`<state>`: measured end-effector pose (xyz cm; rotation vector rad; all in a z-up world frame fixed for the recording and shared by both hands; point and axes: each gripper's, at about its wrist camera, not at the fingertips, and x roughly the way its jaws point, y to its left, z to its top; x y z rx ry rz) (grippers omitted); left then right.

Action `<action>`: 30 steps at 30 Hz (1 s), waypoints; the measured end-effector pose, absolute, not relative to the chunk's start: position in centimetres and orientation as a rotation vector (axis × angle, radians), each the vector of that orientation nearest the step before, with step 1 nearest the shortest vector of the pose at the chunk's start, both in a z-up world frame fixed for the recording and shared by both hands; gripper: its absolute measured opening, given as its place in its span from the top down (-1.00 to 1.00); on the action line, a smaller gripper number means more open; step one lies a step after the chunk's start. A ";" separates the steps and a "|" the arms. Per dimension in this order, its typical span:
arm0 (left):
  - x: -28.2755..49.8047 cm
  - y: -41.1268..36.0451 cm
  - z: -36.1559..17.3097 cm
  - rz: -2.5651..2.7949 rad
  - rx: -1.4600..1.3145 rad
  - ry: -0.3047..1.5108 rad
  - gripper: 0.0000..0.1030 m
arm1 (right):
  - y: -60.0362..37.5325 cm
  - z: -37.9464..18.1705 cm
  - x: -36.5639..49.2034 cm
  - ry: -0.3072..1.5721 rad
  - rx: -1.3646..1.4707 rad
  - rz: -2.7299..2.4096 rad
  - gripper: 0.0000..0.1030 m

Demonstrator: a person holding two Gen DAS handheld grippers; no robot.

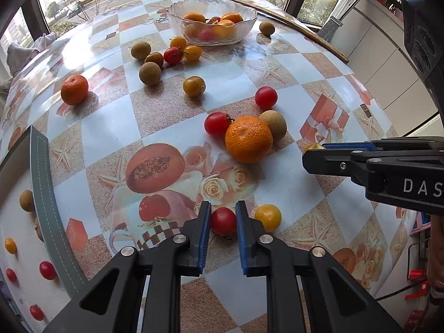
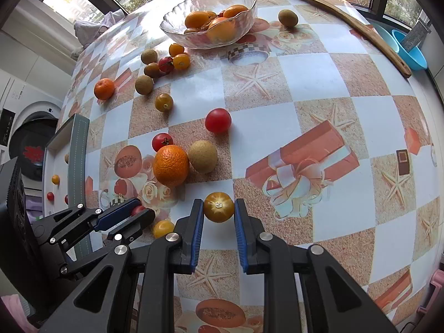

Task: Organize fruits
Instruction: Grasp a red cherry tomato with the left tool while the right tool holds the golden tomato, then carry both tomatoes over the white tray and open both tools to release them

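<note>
left wrist view: the left tool [image 1: 222, 214] is closed on a smooth red cherry tomato [image 1: 222, 220], its ribbed blue pads [image 1: 204, 236] pressing both sides of it on the table [image 1: 244, 83], whose glossy cloth is a check of white and sandy squares printed with starfish, roses and cut melon. just right of the tool lies a loose yellow tomato [image 1: 268, 217]. beyond, a pebbly-skinned mandarin [image 1: 248, 139] touches a matte tan longan [image 1: 273, 124] and another red tomato [image 1: 217, 123]. a scalloped clear glass bowl [image 1: 212, 20] at the far edge holds mandarins and tomatoes. only this view looks well into the white tray [image 1: 27, 249] with its grey stitched rim at the left, where a longan and small red and yellow tomatoes lie. the right tool [image 1: 315, 149] enters from the right, seen side-on, a bit of yellow showing at its tip.

right wrist view: the right tool [image 2: 218, 212] is closed on a yellow-brown tomato [image 2: 218, 207], stem scar facing up, resting on the table. the left tool appears at lower left, gripping its red tomato. only here show a blue plastic basin [image 2: 410, 50] at the far right and a washing machine [image 2: 25, 138] at the left.
</note>
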<state>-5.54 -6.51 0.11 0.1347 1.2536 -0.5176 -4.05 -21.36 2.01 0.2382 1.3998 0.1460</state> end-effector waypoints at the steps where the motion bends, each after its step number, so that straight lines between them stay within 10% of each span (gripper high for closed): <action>1: -5.5 -6.3 0.2 -0.517 0.121 1.258 0.63 | -21.4 2.0 -4.1 1.400 0.238 0.145 0.54; 30: -7.7 10.2 4.7 -0.210 -0.121 1.190 0.63 | -9.3 4.2 -2.7 1.396 0.108 0.363 0.54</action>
